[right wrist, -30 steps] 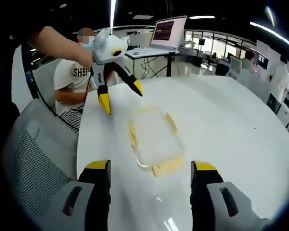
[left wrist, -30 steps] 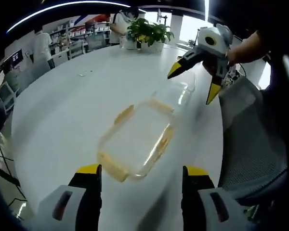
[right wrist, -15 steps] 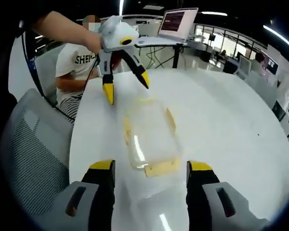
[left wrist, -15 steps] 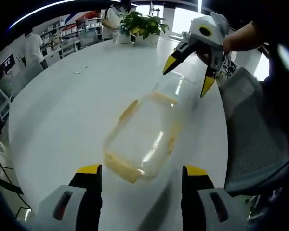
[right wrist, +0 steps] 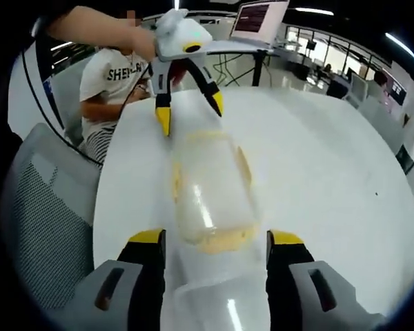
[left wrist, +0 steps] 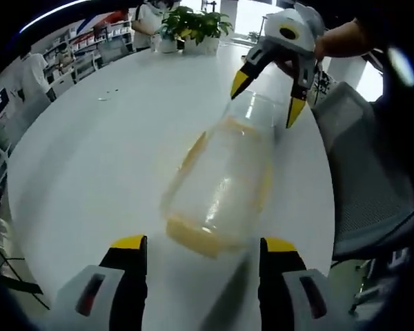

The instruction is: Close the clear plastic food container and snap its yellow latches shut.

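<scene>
Clear plastic container (left wrist: 224, 183) with yellow latches (left wrist: 196, 238), though blur makes them look more orange-ish. Table (left wrist: 90, 158) is plain glossy white. Both tools, left (left wrist: 203, 252) and right (right wrist: 210, 245), have yellow tips on black-and-grey bodies. Grey mesh-patterned chair (right wrist: 45, 227), green plant (left wrist: 193, 24).
</scene>
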